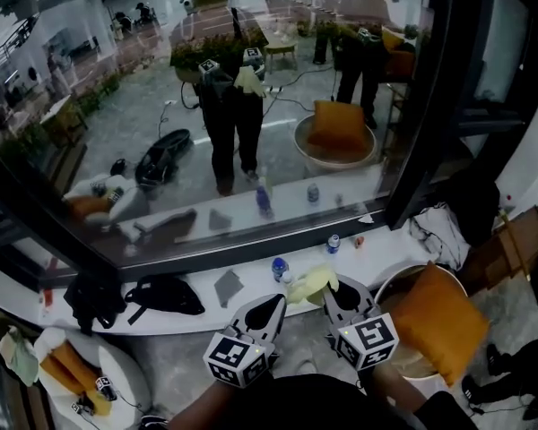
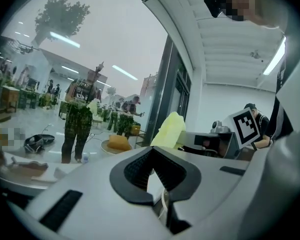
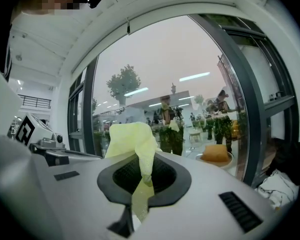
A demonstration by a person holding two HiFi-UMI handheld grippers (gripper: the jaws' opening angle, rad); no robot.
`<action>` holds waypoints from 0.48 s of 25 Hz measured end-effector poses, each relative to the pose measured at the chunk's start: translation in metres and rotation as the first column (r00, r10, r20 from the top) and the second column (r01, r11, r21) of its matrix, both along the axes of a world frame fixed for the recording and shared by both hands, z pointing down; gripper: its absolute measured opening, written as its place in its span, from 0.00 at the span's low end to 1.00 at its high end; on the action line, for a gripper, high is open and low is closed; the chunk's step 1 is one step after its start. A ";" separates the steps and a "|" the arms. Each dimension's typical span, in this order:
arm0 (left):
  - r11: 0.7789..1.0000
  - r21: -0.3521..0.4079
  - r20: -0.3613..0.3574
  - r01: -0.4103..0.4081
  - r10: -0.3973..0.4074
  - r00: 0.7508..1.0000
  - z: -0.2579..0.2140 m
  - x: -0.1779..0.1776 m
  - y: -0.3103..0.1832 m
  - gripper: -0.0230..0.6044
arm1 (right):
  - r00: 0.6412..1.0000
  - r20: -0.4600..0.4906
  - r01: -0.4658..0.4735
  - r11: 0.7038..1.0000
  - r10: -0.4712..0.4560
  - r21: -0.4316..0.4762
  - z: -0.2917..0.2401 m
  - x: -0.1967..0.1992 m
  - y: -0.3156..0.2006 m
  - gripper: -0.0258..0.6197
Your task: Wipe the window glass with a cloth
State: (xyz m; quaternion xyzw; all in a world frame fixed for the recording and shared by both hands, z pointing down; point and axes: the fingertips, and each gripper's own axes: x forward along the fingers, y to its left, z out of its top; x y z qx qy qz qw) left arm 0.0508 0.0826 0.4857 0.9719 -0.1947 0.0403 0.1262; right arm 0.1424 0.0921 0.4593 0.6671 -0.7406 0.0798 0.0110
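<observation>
Yellow cloth (image 3: pixel 132 139) is bunched up in my right gripper (image 1: pixel 341 296). Its fingers are clamped on a fold, with a narrow strip of fabric pinched down between them and the loose bulk standing above the tips. From the head view the cloth sits low and close to my body, above the white sill (image 1: pixel 386 245). It is well apart from the window glass (image 1: pixel 206 106) and does not touch it. My left gripper (image 1: pixel 271 307) is just beside the right one, at about the same height. Its fingers are drawn together with nothing I can see between them.

As I judge it, no wiping stroke is under way at this moment. The cloth is gripped and ready, but the pane is not being touched. The glass shows strong reflections of the room and of me. I can make out no streaks, wet patches or cleaner-looking area, so I cannot tell whether any of it has been wiped. Getting hold of the cloth looks done. Bringing it up onto the pane and working across it is what remains.

On the sill below the glass stand a blue-capped bottle (image 1: pixel 279 268) and a small can (image 1: pixel 333 243), and a black bag (image 1: pixel 161 296) lies off to the left. An orange cushion (image 1: pixel 439 321) rests in a round seat to my right.
</observation>
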 end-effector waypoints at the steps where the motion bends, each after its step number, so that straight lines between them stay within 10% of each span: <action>1: 1.000 0.000 0.001 0.001 -0.001 1.000 0.001 0.001 0.002 0.03 | 1.000 0.006 -0.004 1.000 0.004 -0.002 0.002 0.002 0.003 0.10; 12: 1.000 0.017 0.005 0.003 -0.003 1.000 -0.004 0.000 0.007 0.03 | 0.998 0.044 -0.037 0.999 0.037 0.006 0.000 0.011 0.016 0.10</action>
